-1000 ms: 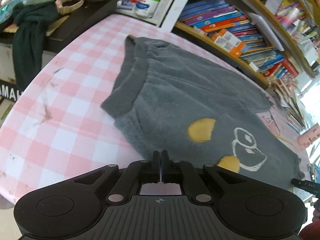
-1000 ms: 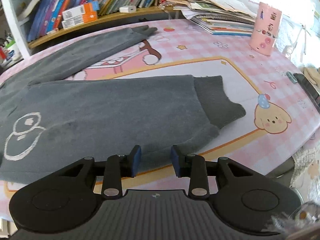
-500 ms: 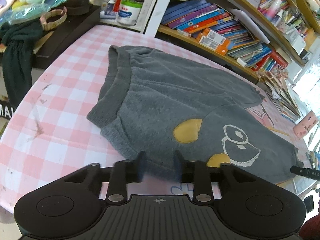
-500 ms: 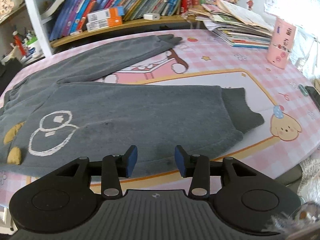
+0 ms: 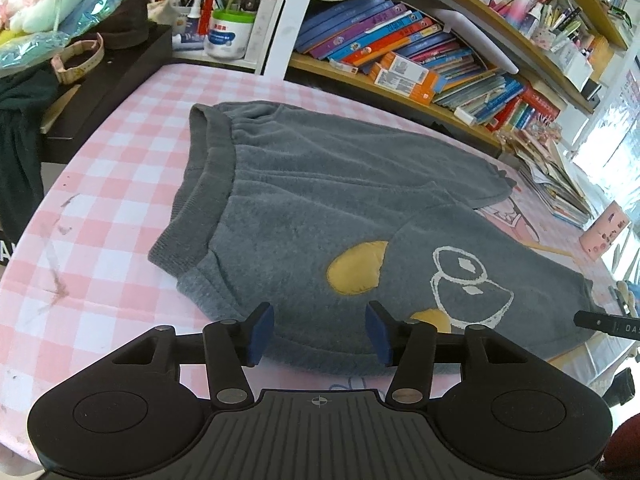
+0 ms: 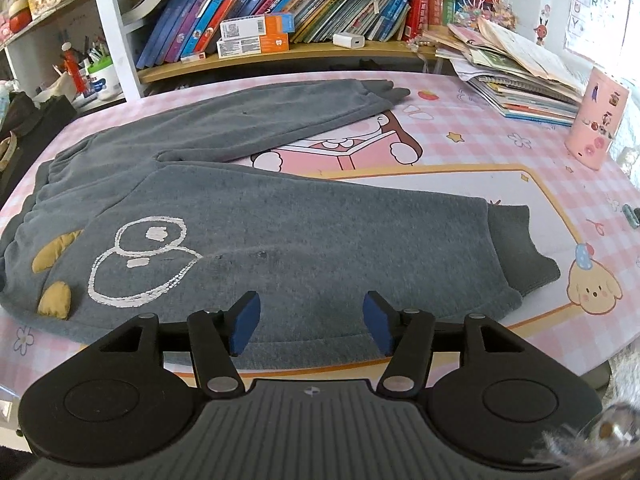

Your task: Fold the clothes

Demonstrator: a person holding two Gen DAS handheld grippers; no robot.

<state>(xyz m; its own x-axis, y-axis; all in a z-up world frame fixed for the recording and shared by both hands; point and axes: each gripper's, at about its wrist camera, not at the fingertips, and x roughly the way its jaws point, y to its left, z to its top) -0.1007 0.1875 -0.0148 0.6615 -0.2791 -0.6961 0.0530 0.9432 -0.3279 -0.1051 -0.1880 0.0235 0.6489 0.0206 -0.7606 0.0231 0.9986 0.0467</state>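
My left gripper (image 5: 319,332) and right gripper (image 6: 311,326) gape empty over the near hem of the grey trousers (image 6: 280,232), spread flat at twelve o'clock. Pinching one fleece layer could skew a fold.

**Both grippers being held wide open**

The left gripper (image 5: 320,332) is being held low and level, its blue-padded fingers (image 5: 259,334) spread wide, nothing being gripped between them. The right gripper (image 6: 310,328) is being kept in the same pose, fingers (image 6: 376,328) parted and empty.
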